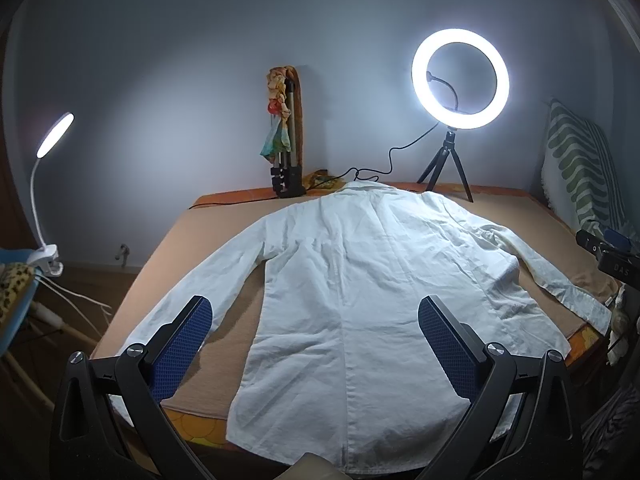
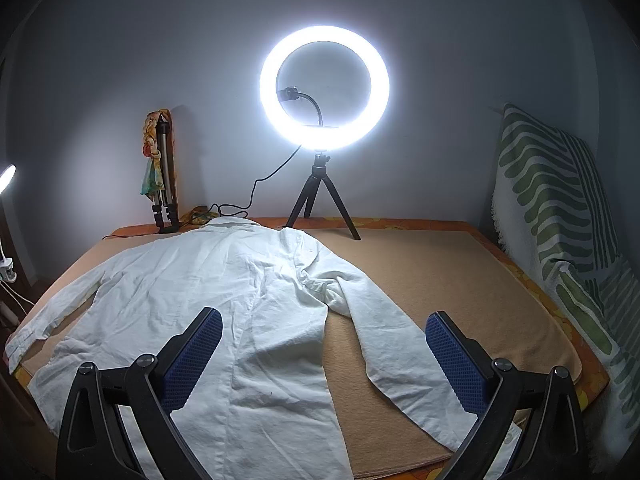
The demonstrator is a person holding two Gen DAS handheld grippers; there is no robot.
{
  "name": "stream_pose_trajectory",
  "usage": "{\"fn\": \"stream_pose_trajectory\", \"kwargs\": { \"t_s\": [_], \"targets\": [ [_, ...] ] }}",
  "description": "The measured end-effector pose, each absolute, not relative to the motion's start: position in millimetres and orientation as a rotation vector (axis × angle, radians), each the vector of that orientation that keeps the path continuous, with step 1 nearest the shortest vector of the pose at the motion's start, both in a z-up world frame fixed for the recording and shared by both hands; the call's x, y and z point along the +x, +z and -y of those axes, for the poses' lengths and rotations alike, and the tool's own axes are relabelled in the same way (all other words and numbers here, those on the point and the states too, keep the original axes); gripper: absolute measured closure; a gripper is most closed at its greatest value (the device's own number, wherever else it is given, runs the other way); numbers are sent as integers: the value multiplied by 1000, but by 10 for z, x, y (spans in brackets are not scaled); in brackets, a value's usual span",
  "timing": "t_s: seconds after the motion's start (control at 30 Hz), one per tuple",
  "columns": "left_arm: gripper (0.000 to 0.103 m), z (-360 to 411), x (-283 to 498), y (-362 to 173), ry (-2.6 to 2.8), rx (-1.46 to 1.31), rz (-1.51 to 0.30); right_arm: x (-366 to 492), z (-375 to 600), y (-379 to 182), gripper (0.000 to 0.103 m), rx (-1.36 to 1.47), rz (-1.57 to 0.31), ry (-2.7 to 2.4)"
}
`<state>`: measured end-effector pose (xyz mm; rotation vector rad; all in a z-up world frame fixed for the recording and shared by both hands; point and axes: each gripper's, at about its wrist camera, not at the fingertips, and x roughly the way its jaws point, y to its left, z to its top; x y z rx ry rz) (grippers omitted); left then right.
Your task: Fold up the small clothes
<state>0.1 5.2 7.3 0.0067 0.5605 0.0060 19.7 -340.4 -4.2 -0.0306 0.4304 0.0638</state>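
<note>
left view: clip lamp (image 1: 54,134) whole | right view: pillow (image 2: 560,240) whole

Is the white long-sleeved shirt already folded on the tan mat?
No, the white long-sleeved shirt lies spread flat on the tan mat, both sleeves stretched outward.

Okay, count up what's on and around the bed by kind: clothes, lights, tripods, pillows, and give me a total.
White shirt, spread flat: 1
Lights: 2, a ring light and a clip lamp
Tripods: 2, one under the ring light, one folded against the wall
Striped pillow: 1
Total: 6
</note>
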Motion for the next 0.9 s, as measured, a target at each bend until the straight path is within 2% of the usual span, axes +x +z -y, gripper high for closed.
{"fn": "stream_pose_trajectory", "kwargs": {
  "t_s": [0.9],
  "targets": [
    [0,-45,8,121,13,10,-550,205,3394,-46,0,-29,-430,66]
  ]
}}
